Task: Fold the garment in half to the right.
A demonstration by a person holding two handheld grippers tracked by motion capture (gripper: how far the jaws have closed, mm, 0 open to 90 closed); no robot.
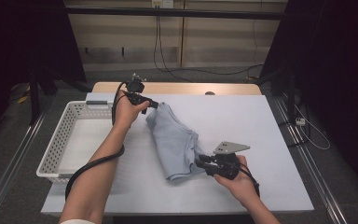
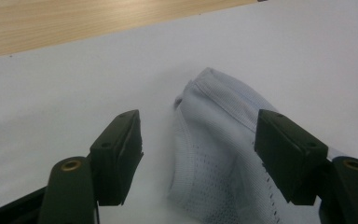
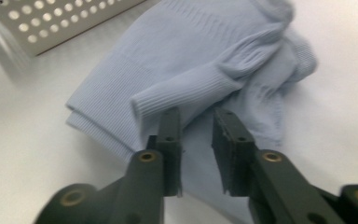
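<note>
A pale blue knit garment (image 1: 175, 144) lies folded in a long bundle on the white table cover (image 1: 247, 121). My left gripper (image 1: 152, 105) is at the bundle's far end. In the left gripper view its jaws (image 2: 200, 119) stand wide open, with the garment's mesh end (image 2: 214, 149) between them and untouched by the pads. My right gripper (image 1: 200, 161) is at the near right side of the bundle. The right gripper view shows its jaws (image 3: 196, 114) a narrow gap apart just above the cloth, by a ribbed cuff (image 3: 186, 91), with nothing pinched between them.
A white perforated basket (image 1: 56, 144) sits at the table's left, and its corner (image 3: 51, 23) appears in the right gripper view. The bare wooden table edge (image 1: 177, 87) runs along the far side. Cables trail on the floor beyond.
</note>
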